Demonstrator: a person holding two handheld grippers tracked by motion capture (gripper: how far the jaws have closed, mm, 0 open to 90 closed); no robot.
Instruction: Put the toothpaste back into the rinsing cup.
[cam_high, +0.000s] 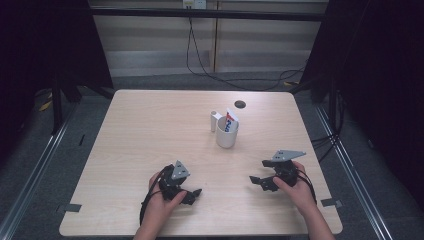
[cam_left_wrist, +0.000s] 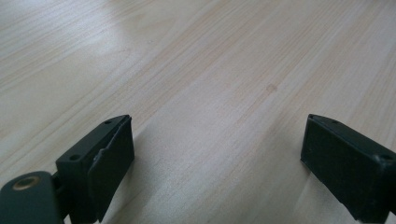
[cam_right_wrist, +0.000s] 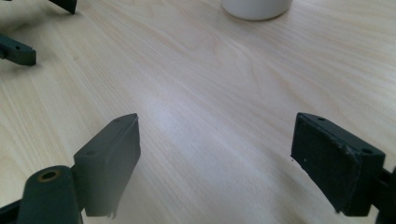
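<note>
Nothing was started yet: you had left gripper (cam_high: 192, 192) and right gripper (cam_high: 257, 180) both spread wide, holding nothing, low near the table's (cam_high: 150, 130) front edge, well apart from the white cup (cam_high: 226, 136) with the toothpaste tube (cam_high: 230, 121) standing inside.

A white cylindrical ceramic cup (cam_high: 227, 136) stands right of the middle of the pale wooden bench (cam_high: 145, 125), a red, white and blue toothpaste tube (cam_high: 230, 121) upright inside it. A small white tube (cam_high: 214, 121) stands just beside its left, a dark round hole (cam_high: 240, 104) behind. Nearer, the left hand-held gripper (cam_high: 194, 194) and right hand-held gripper (cam_high: 256, 181) lie well apart.
</note>
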